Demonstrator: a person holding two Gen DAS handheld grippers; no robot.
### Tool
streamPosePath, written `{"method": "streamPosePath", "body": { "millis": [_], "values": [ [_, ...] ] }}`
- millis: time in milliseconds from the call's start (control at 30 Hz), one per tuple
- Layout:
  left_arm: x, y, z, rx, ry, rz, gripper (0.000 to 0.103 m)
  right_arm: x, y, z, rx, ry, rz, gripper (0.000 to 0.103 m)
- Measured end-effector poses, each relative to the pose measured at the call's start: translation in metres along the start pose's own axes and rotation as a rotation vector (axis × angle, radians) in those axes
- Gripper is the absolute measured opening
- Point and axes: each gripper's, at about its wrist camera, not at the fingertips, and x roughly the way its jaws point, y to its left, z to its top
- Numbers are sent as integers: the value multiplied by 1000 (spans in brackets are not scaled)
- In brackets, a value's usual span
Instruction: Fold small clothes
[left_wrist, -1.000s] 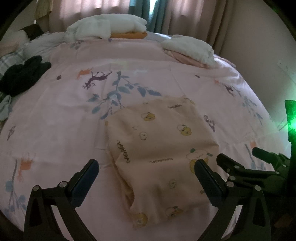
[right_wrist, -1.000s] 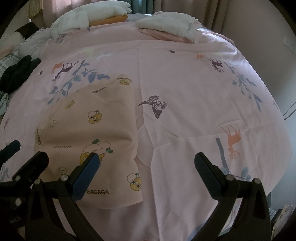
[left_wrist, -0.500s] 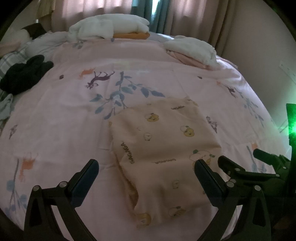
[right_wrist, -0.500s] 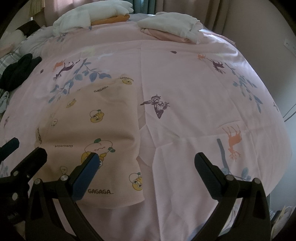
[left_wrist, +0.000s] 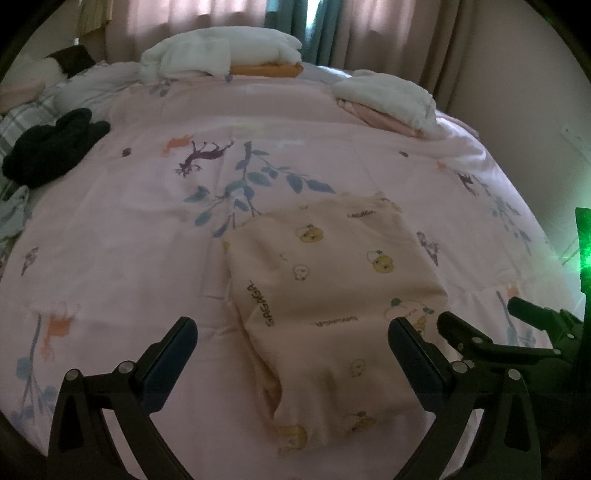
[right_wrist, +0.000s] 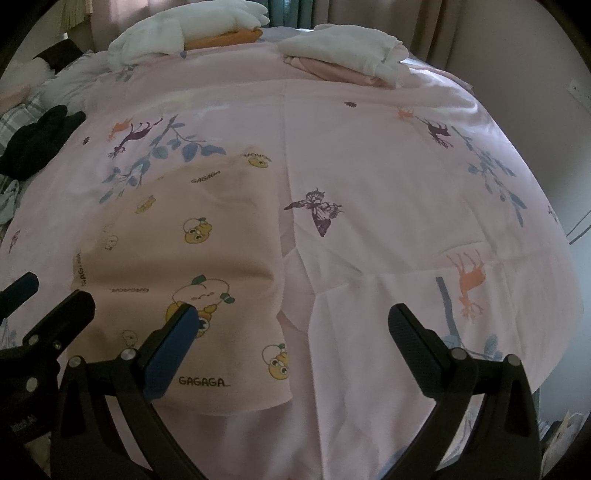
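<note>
The folded garment lies on the bed sheet between the left gripper's fingers, left of the right gripper.

A home bedroom. A bed fills the view, covered by a pink sheet printed with deer, leaves and butterflies. Drawn pinkish curtains hang behind it at 12 o'clock. Stacks of folded clothes sit along the far edge, and a dark garment lies at 10 o'clock.

Left gripper and right gripper hover side by side, jaws spread wide.
</note>
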Motion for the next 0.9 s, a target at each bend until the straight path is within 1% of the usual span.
{"method": "streamPosePath", "body": {
  "millis": [900],
  "values": [
    [1,1,0,-7,4,9,102,1,2,-2,-8,1,-7,103]
  ]
}}
